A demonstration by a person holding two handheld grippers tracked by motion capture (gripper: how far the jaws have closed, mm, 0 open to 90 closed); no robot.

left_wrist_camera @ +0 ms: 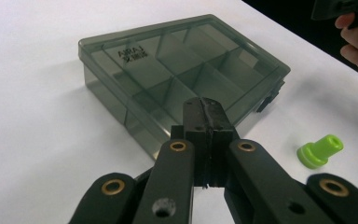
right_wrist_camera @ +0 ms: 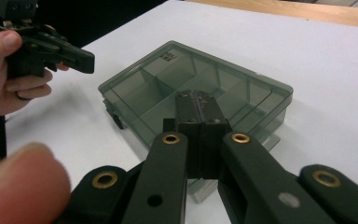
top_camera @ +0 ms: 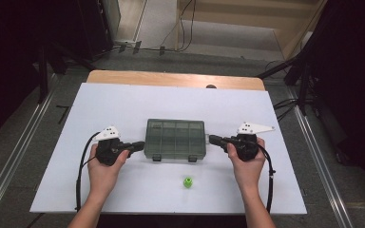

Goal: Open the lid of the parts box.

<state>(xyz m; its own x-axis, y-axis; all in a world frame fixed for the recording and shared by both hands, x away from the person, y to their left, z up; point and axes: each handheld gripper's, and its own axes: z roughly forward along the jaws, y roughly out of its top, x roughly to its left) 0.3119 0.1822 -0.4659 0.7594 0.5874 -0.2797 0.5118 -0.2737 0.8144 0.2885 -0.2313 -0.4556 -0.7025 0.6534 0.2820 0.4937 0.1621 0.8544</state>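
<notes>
On the white table (top_camera: 123, 102), my left gripper (top_camera: 140, 145) and right gripper (top_camera: 212, 139) flank the closed box (top_camera: 175, 137), jaws pressed together, holding nothing. A green peg (top_camera: 187, 182) stands nearby.

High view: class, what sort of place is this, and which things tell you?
Probably a recording workspace or lab: a white table with one compartment box, dark stands at the sides, cables across the floor.

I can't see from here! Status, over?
Both hand-held grippers, left and right, shut, empty, flanking closed box. Green peg loose nearby. Nothing blocking.
</notes>
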